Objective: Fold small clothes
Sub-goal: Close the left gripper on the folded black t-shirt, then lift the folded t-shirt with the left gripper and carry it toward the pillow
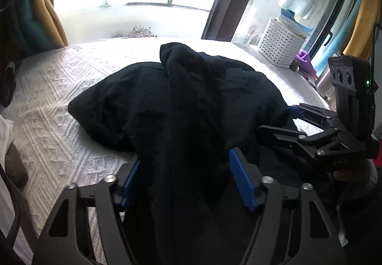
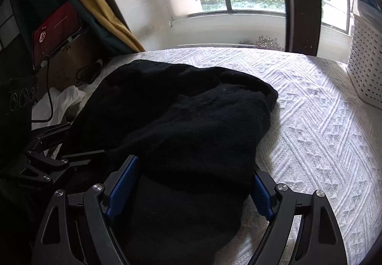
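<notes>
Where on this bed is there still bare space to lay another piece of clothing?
Bare white bedspread lies right of the black garment, up to the white basket, and as a strip between garment and window. The near edge is crowded: both grippers' fingers flank the cloth there.

White basket [image 1: 281,46], yellow curtain [image 2: 100,2]

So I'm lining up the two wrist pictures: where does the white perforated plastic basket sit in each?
Left wrist view: white perforated plastic basket upper right, at the textured white bedspread's far edge by the window.
Right wrist view: cut off at the right edge.
Shared landmark: the crumpled black garment mid-frame.
</notes>
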Available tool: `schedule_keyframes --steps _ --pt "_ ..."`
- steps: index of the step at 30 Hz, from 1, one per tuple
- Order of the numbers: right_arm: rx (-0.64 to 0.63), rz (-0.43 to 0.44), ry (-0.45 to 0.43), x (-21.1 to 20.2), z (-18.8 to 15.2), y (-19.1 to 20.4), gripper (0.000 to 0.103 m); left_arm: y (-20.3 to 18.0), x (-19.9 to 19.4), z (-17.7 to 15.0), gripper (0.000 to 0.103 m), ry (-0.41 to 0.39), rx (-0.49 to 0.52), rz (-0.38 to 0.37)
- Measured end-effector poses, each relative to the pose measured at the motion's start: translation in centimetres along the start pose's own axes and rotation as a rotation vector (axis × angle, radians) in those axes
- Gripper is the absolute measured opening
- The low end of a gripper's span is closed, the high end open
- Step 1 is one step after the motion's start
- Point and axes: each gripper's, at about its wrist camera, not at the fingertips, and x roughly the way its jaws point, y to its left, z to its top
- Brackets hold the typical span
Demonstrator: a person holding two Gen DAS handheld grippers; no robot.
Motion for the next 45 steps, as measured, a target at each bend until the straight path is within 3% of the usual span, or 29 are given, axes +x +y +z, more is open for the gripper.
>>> schedule_keyframes --steps 3,6,8,12,20,34,40,45 --pt "-0.045 0.025 0.003 0.2 -0.1 1.3 0.063 -0.4 0.1 -0.1 0.044 0.003 0.014 -0.022" --pt "-0.075 0.024 0.007 0.5 -0.1 2.2 0.051 -0.7 -0.1 -0.1 0.034 0.0 0.026 -0.026" --pt "-0.068 0.019 0.005 0.4 -0.2 2.2 0.048 -0.8 -0.3 -0.1 0.031 -0.01 0.02 -0.031" --pt "-0.076 0.005 -0.008 -0.5 -0.4 2.6 0.029 -1.2 -1.3 -0.5 0.029 -0.043 0.014 -0.036" --pt "-0.094 0.0 -0.069 -3.2 -0.3 4.1 0.026 -2.1 -4.3 -1.0 0.029 -0.114 0.024 -0.072" --pt "-0.15 -0.01 -0.253 -11.8 -0.2 7.9 0.026 -3.6 -11.3 -1.6 0.029 -0.265 0.037 -0.088" --pt "-0.2 -0.005 -0.344 -15.7 -0.2 10.3 0.017 -3.9 -14.2 -2.5 0.029 -0.317 0.037 -0.079" --pt "-0.209 -0.005 -0.351 -16.4 -0.9 11.3 0.017 -3.9 -15.1 -3.3 0.029 -0.334 0.044 -0.066"
